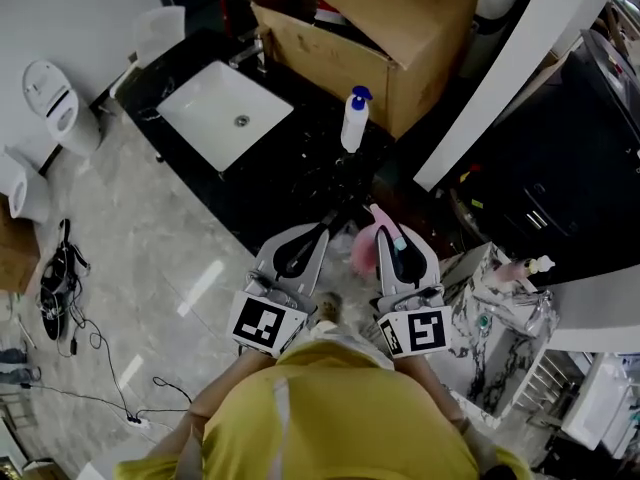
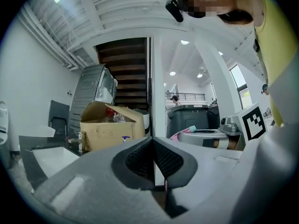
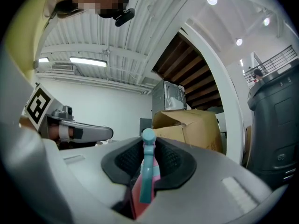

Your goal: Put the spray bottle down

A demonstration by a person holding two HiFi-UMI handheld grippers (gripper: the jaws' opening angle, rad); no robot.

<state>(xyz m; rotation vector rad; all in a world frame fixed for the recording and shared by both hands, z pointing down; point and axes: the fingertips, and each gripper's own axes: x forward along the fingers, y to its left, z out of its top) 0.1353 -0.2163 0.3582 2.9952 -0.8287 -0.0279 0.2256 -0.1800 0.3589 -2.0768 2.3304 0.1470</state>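
Pinching bottle (image 3: 145, 171) neck between right fingers (image 3: 174, 158); light rigid plastic, likely slick; left fingers (image 2: 139, 161) pressed together, empty.

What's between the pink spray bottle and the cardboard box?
Head view: a white blue-topped bottle stands on the dark counter between the pink spray bottle and the cardboard box.

Open dark counter (image 1: 298, 173) ahead, white bottle (image 1: 354, 120) and cardboard box (image 1: 400, 38) behind, sink (image 1: 205, 118) left
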